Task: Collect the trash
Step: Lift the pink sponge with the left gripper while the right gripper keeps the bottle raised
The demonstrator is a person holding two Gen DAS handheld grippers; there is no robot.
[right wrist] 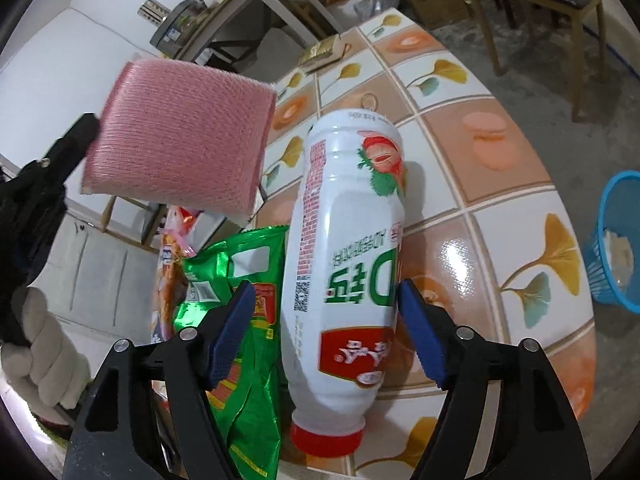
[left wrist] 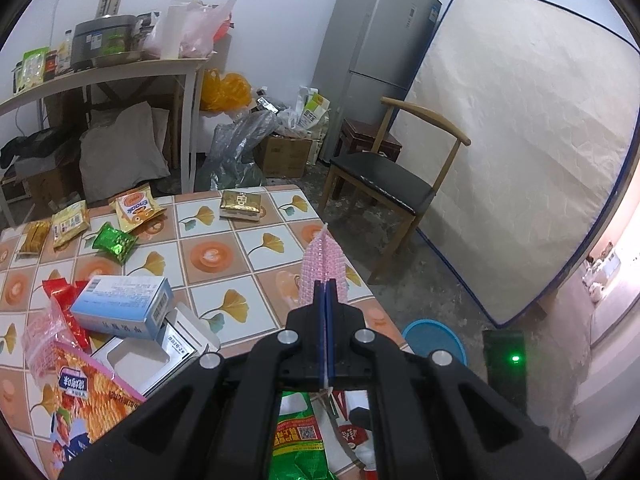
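My left gripper (left wrist: 326, 286) is shut on a pink foam net sleeve (left wrist: 323, 266) and holds it up above the tiled table (left wrist: 240, 248). The sleeve also shows in the right wrist view (right wrist: 180, 136), held in the air at upper left. My right gripper (right wrist: 324, 312) is open, its blue pads on either side of a white drink bottle (right wrist: 344, 240) with a red cap that lies on the table. A green snack bag (right wrist: 244, 320) lies left of the bottle. A blue waste basket (right wrist: 616, 240) stands on the floor to the right, also in the left wrist view (left wrist: 434, 338).
More wrappers lie on the table: a blue-white box (left wrist: 124, 306), a green packet (left wrist: 114, 242), an orange packet (left wrist: 136, 208), a gold packet (left wrist: 240, 205). A wooden chair (left wrist: 384, 180), a fridge (left wrist: 372, 48), a leaning mattress (left wrist: 520, 140) and a cluttered side table (left wrist: 120, 68) stand beyond.
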